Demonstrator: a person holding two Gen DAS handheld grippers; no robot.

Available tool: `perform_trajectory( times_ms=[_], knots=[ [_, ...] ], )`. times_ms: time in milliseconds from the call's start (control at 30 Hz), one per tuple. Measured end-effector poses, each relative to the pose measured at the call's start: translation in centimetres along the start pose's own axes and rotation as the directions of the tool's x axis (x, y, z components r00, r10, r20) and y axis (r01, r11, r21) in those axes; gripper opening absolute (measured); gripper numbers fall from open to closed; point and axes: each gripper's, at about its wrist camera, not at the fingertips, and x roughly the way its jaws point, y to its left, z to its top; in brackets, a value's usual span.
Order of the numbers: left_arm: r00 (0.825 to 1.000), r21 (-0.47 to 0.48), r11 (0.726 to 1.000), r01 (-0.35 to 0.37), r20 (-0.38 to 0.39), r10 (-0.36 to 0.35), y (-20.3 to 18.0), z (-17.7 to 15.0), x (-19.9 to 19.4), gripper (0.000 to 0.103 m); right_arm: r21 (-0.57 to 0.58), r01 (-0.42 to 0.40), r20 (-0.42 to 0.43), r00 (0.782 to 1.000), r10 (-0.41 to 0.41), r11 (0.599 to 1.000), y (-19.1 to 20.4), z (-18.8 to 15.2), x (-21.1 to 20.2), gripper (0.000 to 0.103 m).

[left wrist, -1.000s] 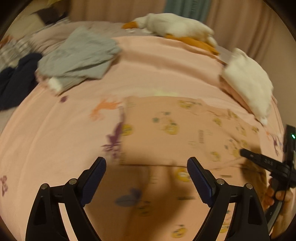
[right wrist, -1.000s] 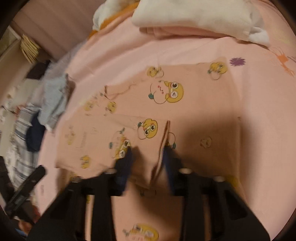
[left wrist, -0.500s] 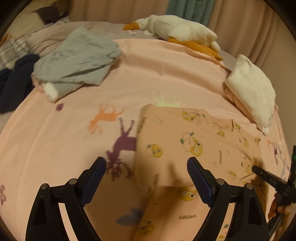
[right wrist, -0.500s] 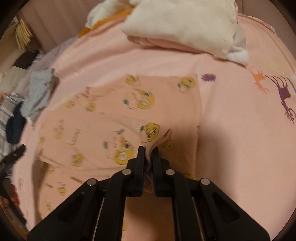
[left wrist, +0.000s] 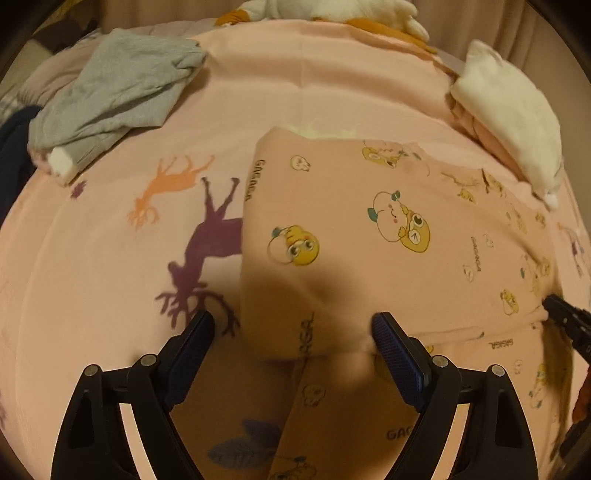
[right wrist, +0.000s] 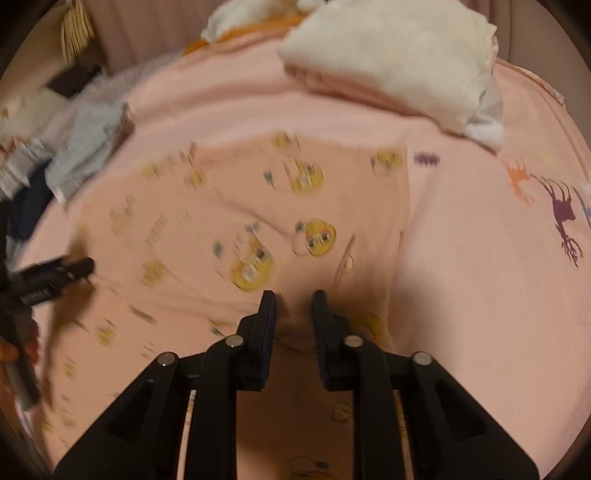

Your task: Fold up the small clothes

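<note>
2 grippers angled down over pink garment [left wrist: 369, 236]: left gripper [left wrist: 293, 328] spread wide, empty; right gripper [right wrist: 294, 300] just parting, fabric fold between pads, released.

A home bedroom: pink bedsheet [left wrist: 332, 81], plush toy [left wrist: 332, 9], curtains [left wrist: 480, 22]

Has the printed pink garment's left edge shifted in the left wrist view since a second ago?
Yes. The printed pink garment now has its left edge folded over rightward, uncovering the purple deer print on the bedsheet.
</note>
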Motion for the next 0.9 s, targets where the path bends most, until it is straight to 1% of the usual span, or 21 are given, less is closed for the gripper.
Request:
perform_trajectory(
  times_ms=[33,67,200,267,467,500,567,800,900],
  knots=[
    [1.0,-0.007,1.0,0.004,0.001,-0.004,0.2,-0.2,-0.3,0.088,0.002,0.009,0.0,1.0,-0.009,1.0,0.1,0.0,-0.3,0.019],
    [1.0,-0.013,1.0,0.008,0.001,-0.008,0.4,-0.5,-0.7,0.088,0.004,0.017,0.002,1.0,-0.017,1.0,0.1,0.0,-0.7,0.025],
    [0.999,-0.027,0.999,0.032,0.013,-0.032,1.5,-2.3,-2.8,0.088,-0.046,0.052,0.033,0.998,-0.05,0.998,0.9,-1.0,-3.1,0.025],
    [0.999,-0.037,0.999,0.04,0.019,-0.039,2.2,-3.4,-3.8,0.088,-0.077,0.082,0.056,0.995,-0.078,0.994,1.5,-1.8,-4.4,0.029],
    [0.997,-0.063,0.995,0.082,0.013,-0.081,3.7,-7.1,-6.4,0.088,-0.142,0.124,0.137,0.985,-0.105,0.982,3.1,-4.0,-8.6,0.039],
    [0.996,-0.064,0.994,0.087,0.011,-0.087,3.7,-7.3,-6.6,0.088,-0.149,0.131,0.148,0.983,-0.109,0.98,3.4,-4.3,-9.1,0.04],
    [0.995,-0.063,0.993,0.104,-0.002,-0.104,3.5,-8.2,-6.9,0.088,-0.164,0.149,0.174,0.978,-0.12,0.975,3.9,-5.3,-10.5,0.046],
    [0.992,-0.037,0.992,0.121,-0.031,-0.122,2.4,-10.7,-7.8,0.088,-0.191,0.172,0.254,0.96,-0.12,0.966,4.9,-7.6,-14.2,0.049],
    [0.991,-0.036,0.991,0.126,-0.037,-0.127,2.1,-11.3,-8.0,0.088,-0.191,0.183,0.272,0.954,-0.127,0.964,5.0,-8.2,-15.2,0.052]
  ],
)
